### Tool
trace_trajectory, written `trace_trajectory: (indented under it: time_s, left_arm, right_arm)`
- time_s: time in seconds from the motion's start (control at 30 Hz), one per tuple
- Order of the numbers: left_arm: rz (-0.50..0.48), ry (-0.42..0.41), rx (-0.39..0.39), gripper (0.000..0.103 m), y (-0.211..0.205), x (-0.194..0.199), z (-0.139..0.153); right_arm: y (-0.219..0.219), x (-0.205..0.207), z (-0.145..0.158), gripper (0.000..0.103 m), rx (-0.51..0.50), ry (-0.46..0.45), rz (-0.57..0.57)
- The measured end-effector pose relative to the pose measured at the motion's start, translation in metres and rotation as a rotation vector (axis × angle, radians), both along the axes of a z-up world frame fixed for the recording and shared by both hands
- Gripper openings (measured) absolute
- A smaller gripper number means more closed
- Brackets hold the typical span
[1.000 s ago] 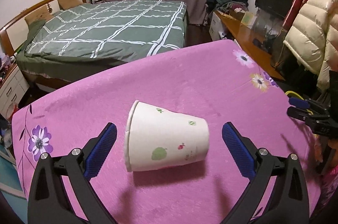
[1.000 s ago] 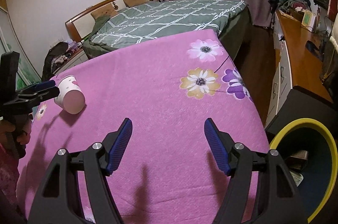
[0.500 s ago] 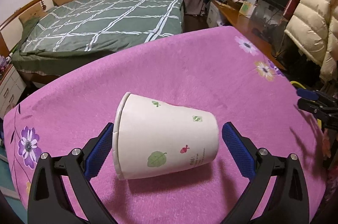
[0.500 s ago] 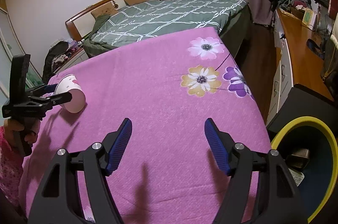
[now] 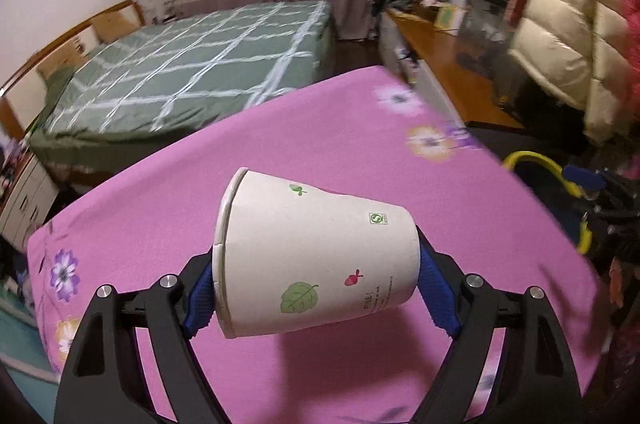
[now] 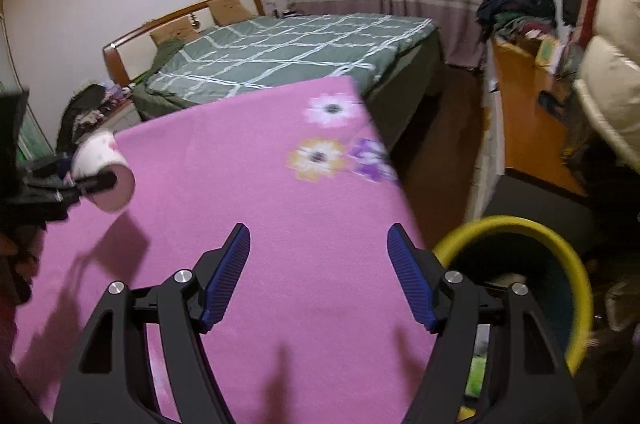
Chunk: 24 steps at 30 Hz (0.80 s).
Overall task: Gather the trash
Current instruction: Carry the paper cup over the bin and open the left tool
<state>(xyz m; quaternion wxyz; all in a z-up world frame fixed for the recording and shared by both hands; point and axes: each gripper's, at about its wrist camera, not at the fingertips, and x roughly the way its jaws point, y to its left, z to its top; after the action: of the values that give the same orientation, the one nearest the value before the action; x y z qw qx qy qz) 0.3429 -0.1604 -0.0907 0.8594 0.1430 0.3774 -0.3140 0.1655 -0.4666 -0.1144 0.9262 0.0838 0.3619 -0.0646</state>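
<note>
the left gripper (image 5: 316,288) has just been closing its jaws, and they now clamp the paper cup (image 5: 316,256) end to end, one blue pad at the rim, the other at the base. the cup lies on its side in the lower centre of the left wrist view, lifted clear of the pink flowered cloth (image 5: 280,152). in the right wrist view the same cup (image 6: 105,173) sits at the left edge, held in that tool. the right gripper (image 6: 318,276) stands open with nothing between its jaws, low in its frame over the cloth.

the risk: a thin paper wall squeezed along its length may buckle or slip out sideways, since the rim gives little flat surface to the pad. a quick swing toward the yellow-rimmed bin (image 6: 576,264), lower right of the right view, could shake it loose short of the opening. the frames are motion-blurred, so how firmly the pads seat is hard to judge.

counted: one cup, one bin, two grippers. something pale seems to lie inside the bin, unclear what.
</note>
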Motion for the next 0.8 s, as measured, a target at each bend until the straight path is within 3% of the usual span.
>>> trace_trajectory:
  time_s: [0.23, 0.37, 0.57, 0.8]
  left_arm:
    - [-0.174, 0.05, -0.056, 0.083, -0.111, -0.068, 0.018]
    - [-0.267, 0.083, -0.034, 0.083, -0.188, -0.102, 0.009]
    - [-0.349, 0.138, 0.024, 0.083, -0.277, -0.135, -0.018]
    - [-0.396, 0.152, 0.108, 0.086, -0.343, -0.153, -0.052]
  right_arm:
    - [-0.058, -0.093, 0.001, 0.068, -0.029, 0.044, -0.131]
    - [-0.086, -0.136, -0.003, 0.068, -0.014, 0.04, -0.201]
    - [-0.118, -0.174, -0.01, 0.068, 0.02, 0.016, -0.283]
    - [-0.133, -0.191, -0.009, 0.072, 0.013, 0.016, -0.302]
